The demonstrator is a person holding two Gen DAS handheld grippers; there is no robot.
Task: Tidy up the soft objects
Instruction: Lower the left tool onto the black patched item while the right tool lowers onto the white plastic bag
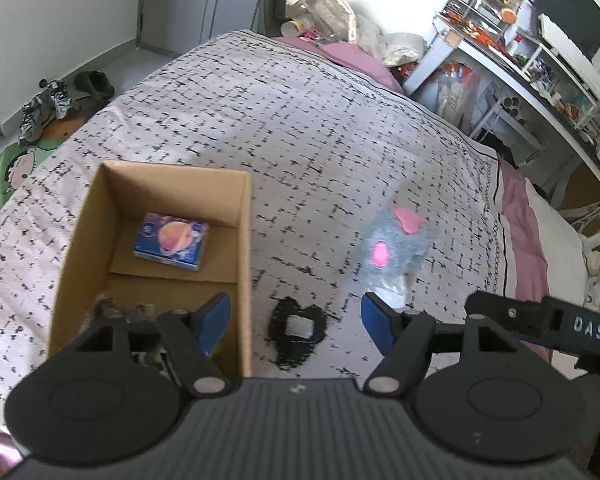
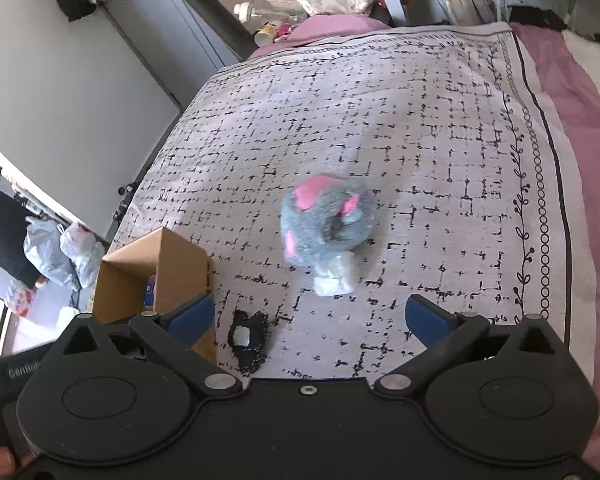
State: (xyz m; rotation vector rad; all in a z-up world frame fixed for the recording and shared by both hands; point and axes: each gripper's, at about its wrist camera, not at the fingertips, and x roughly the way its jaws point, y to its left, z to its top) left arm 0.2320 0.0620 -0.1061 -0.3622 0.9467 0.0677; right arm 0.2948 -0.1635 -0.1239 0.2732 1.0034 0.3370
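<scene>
The grey plush toy (image 2: 326, 220), pink patches showing and a clear bagged end (image 2: 336, 278) pointing toward the tools, lies on the patterned bedspread (image 2: 420, 128) in its middle ground, well in from every edge. Its long axis appears to run roughly away from the grippers, though blur makes this uncertain. A small black fabric piece (image 2: 249, 338) with a pale square patch lies nearer, between the toy and the cardboard box (image 2: 180, 268).

In the right wrist view the toy sits almost dead ahead of the right gripper (image 2: 310, 316), slightly beyond its fingertips. Its jaws stand wide apart and hold nothing. From the left gripper (image 1: 296, 314) the toy (image 1: 396, 244) lies ahead and off to the right; those jaws are likewise apart and empty, straddling the black piece (image 1: 298, 332) and the box's right wall.

Judgement: the right gripper is better aligned with the toy; the left is nearer the box (image 1: 80, 240), which already holds a blue packet (image 1: 172, 240).
</scene>
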